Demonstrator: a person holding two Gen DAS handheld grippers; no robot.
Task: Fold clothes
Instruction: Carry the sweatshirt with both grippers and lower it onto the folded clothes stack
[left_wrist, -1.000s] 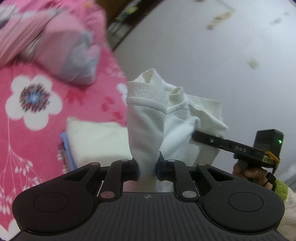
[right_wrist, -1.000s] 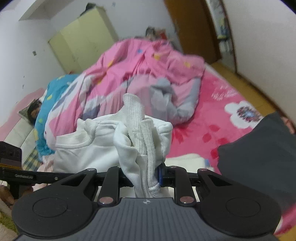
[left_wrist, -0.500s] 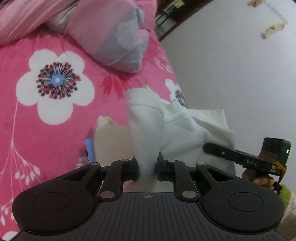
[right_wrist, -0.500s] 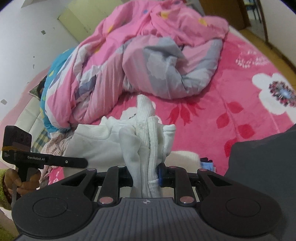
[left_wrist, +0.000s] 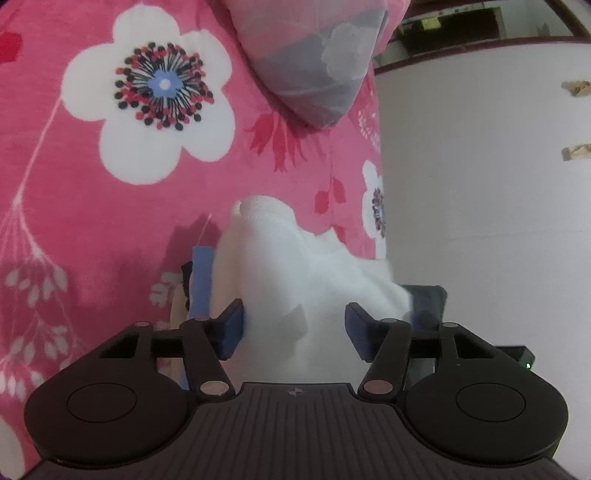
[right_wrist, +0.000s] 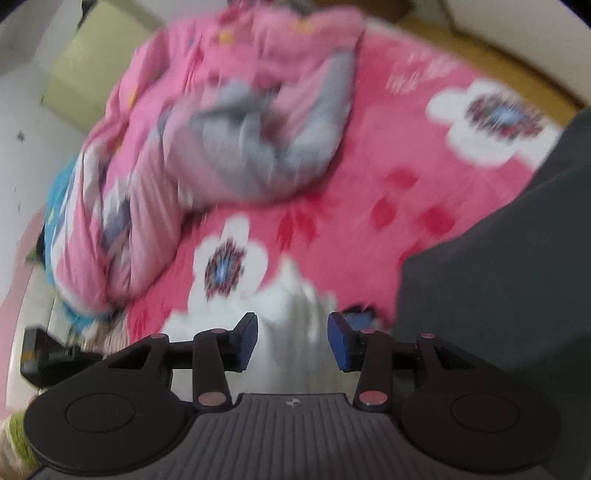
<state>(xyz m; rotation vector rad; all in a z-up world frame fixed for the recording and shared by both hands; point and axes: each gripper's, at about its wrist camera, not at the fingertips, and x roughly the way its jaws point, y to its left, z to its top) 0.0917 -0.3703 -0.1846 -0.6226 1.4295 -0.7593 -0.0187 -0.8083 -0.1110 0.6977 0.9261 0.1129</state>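
Both grippers stand with jaws spread wide; white cloth sits in each gap but neither pair of pads presses on it.

Left gripper (left_wrist: 293, 328): the white garment (left_wrist: 295, 266) runs up between its blue pads and bunches just ahead of them, resting on the pink floral bedspread (left_wrist: 110, 206). A blue folded item (left_wrist: 201, 280) lies just left of the garment, partly under it.

Right gripper (right_wrist: 291, 341): view is motion-blurred. The garment (right_wrist: 295, 295) shows as a white mass between and just ahead of the jaws, on the bedspread, near the crumpled pink-grey quilt (right_wrist: 229, 147). A dark grey cloth (right_wrist: 498, 280) lies to the garment's right.

Judgement: this looks like a release of the garment onto the bedspread. To do it well, draw both grippers back level and together, so no pad snags the cloth and drags the fold open. Whether the fold lies square cannot be told; most of the garment is hidden by the gripper bodies.
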